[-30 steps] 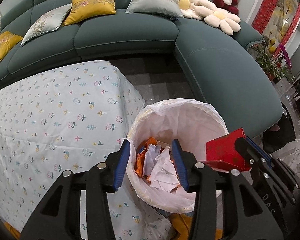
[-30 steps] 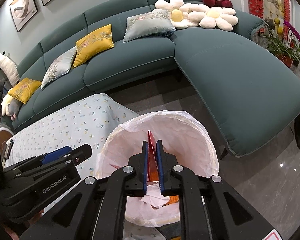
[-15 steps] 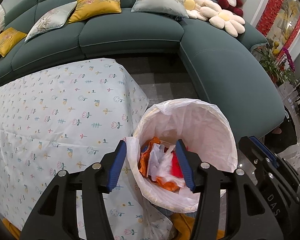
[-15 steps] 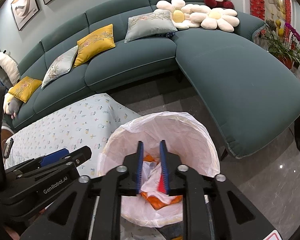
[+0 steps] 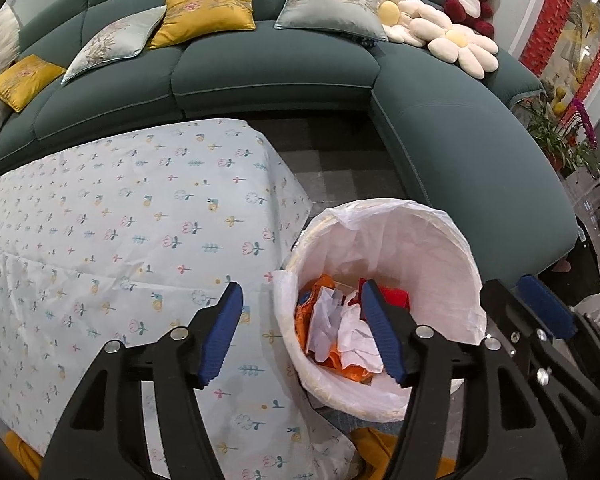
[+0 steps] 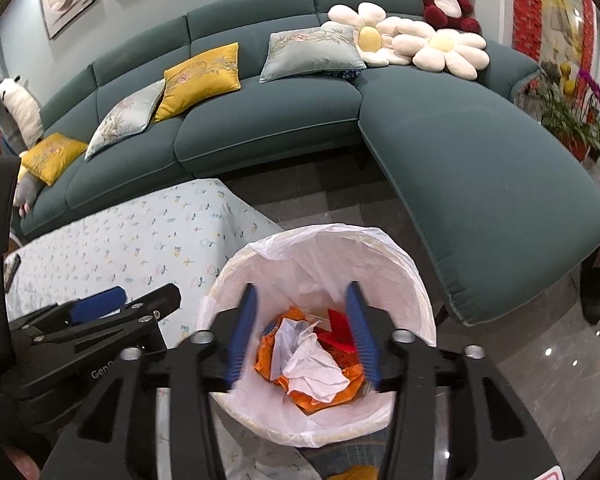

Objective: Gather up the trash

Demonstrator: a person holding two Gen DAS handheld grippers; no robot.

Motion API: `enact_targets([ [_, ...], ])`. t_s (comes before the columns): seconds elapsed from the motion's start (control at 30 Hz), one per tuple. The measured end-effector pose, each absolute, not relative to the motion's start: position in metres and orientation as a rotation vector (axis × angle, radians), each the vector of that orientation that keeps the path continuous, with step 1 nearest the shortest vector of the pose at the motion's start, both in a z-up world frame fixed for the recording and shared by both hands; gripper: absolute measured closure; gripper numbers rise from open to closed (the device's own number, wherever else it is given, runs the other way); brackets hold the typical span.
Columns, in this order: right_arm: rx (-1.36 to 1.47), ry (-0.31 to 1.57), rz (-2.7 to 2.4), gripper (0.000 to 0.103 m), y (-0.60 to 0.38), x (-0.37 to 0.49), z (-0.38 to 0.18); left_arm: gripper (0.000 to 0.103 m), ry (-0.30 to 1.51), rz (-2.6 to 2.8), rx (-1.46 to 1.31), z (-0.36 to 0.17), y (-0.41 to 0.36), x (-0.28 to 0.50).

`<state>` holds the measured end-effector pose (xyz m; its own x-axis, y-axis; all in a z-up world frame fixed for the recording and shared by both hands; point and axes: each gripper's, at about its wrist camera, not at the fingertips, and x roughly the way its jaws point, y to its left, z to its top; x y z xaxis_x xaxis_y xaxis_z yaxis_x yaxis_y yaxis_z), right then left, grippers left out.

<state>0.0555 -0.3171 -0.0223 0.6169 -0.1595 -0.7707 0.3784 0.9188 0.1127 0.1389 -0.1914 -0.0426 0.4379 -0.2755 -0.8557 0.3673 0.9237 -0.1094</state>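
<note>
A round bin with a white plastic liner (image 5: 432, 252) (image 6: 384, 276) stands on the floor beside the table. Inside lie crumpled white paper (image 5: 352, 336) (image 6: 312, 364), orange wrapping (image 6: 272, 348) and a red card (image 5: 394, 298) (image 6: 342, 328). My right gripper (image 6: 302, 332) is open and empty, right above the bin's mouth. My left gripper (image 5: 302, 332) is open and empty, straddling the bin's left rim next to the table. Each gripper shows in the other's view: the right one (image 5: 540, 312), the left one (image 6: 112, 304).
A table with a pale floral cloth (image 5: 120, 232) (image 6: 140, 240) lies left of the bin. A dark green corner sofa (image 5: 260, 76) (image 6: 460, 160) with cushions wraps around behind and to the right. Potted plants (image 6: 572, 116) stand at far right. Grey tiled floor (image 6: 560, 340) lies right of the bin.
My right gripper, shut on the red card a second ago, has opened wide; the card has dropped into the bin. The left gripper stayed open and shifted slightly left.
</note>
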Motion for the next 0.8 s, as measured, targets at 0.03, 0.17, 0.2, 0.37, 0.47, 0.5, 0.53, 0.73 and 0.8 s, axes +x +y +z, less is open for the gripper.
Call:
enact_targets([
  [0.03, 0.266, 0.853, -0.320, 0.047, -0.316, 0.055, -0.022, 0.040, 1.041, -0.391, 0.099, -0.042, -0.189, 0.139],
  [0.17, 0.247, 0.852, -0.327, 0.030, -0.310, 0.048, -0.020, 0.032, 1.036, -0.353, 0.100, -0.044, -0.177, 0.136],
  [0.2, 0.248, 0.851, -0.326, 0.026, -0.310, 0.047, -0.021, 0.031, 1.034, -0.347, 0.100, -0.046, -0.173, 0.135],
  [0.37, 0.206, 0.868, -0.343, 0.018, -0.303, 0.044, -0.025, 0.030, 1.023, -0.318, 0.136, -0.054, -0.164, 0.129],
  [0.47, 0.176, 0.877, -0.336, 0.018, -0.296, 0.042, -0.029, 0.024, 1.017, -0.301, 0.155, -0.059, -0.160, 0.124],
  [0.5, 0.166, 0.877, -0.334, 0.018, -0.293, 0.041, -0.031, 0.023, 1.017, -0.298, 0.156, -0.061, -0.158, 0.122],
  [0.53, 0.159, 0.877, -0.332, 0.018, -0.291, 0.039, -0.033, 0.023, 1.017, -0.294, 0.158, -0.063, -0.156, 0.121],
  [0.73, 0.201, 0.897, -0.327, 0.018, -0.292, 0.033, -0.046, 0.020, 1.026, -0.265, 0.161, -0.075, -0.147, 0.116],
  [0.8, 0.218, 0.899, -0.329, 0.018, -0.293, 0.031, -0.051, 0.020, 1.027, -0.258, 0.168, -0.080, -0.146, 0.114],
])
